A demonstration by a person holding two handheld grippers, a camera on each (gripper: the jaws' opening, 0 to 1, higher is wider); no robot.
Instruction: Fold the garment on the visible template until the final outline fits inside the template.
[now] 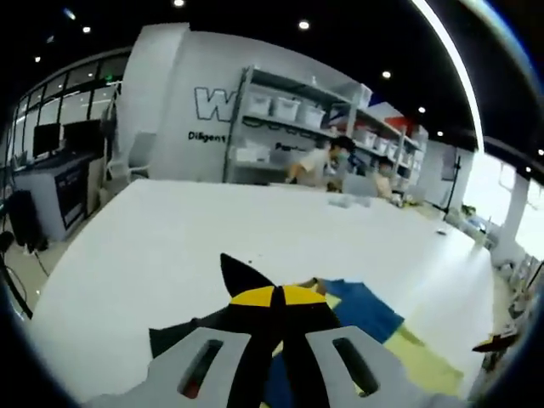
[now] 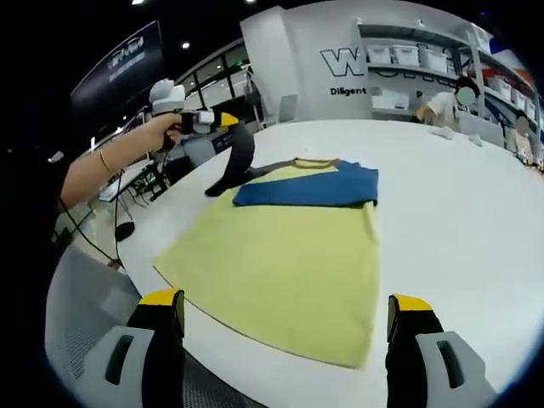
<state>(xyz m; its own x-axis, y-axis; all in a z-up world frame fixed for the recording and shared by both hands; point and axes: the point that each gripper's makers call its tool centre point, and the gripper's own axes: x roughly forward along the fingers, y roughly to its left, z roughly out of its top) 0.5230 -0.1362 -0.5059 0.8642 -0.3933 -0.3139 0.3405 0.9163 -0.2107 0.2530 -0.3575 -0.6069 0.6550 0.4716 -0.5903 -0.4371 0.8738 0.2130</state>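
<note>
A T-shirt lies on the white table (image 2: 459, 204), with a yellow body (image 2: 280, 255), a blue band (image 2: 310, 185) across its far part and a dark grey sleeve (image 2: 238, 161). A hand holds my left gripper (image 2: 228, 121) at the garment's far left corner, shut on the dark sleeve and lifting it off the table. In the left gripper view the jaws (image 1: 274, 297) are closed together with the dark sleeve (image 1: 240, 274) sticking up between them; the blue band (image 1: 367, 311) lies beyond. My right gripper (image 2: 285, 306) is open over the near hem, holding nothing. I make out no template outline.
The table's near edge (image 2: 212, 357) curves just under my right gripper. Shelves with white bins (image 1: 289, 110) stand behind the far end, where two people (image 1: 319, 161) work. A desk with monitors (image 1: 51, 153) sits off the left side. Small items (image 2: 446, 132) lie far across the table.
</note>
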